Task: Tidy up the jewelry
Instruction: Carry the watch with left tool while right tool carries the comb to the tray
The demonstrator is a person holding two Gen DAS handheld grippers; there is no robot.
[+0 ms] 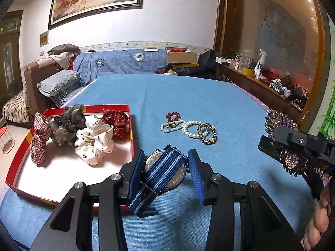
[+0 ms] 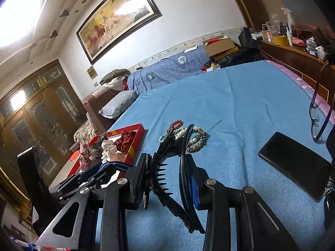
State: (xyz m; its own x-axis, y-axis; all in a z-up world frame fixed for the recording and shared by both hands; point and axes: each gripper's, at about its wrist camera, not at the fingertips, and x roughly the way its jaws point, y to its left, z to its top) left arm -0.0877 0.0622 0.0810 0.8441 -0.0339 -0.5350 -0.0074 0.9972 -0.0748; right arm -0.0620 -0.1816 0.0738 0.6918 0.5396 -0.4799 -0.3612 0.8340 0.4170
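Note:
My left gripper is shut on a watch with a blue striped strap, held just above the blue cloth beside the red tray. My right gripper is shut on a black rhinestone hair claw clip; the clip also shows in the left wrist view at the far right. The tray holds several scrunchies. Pearl bracelets, a red bead bracelet and a gold-black bracelet lie on the cloth ahead of the left gripper.
A black phone and glasses lie on the cloth to the right. A sofa with pillow stands beyond the table's left. A wooden shelf with bottles runs along the right.

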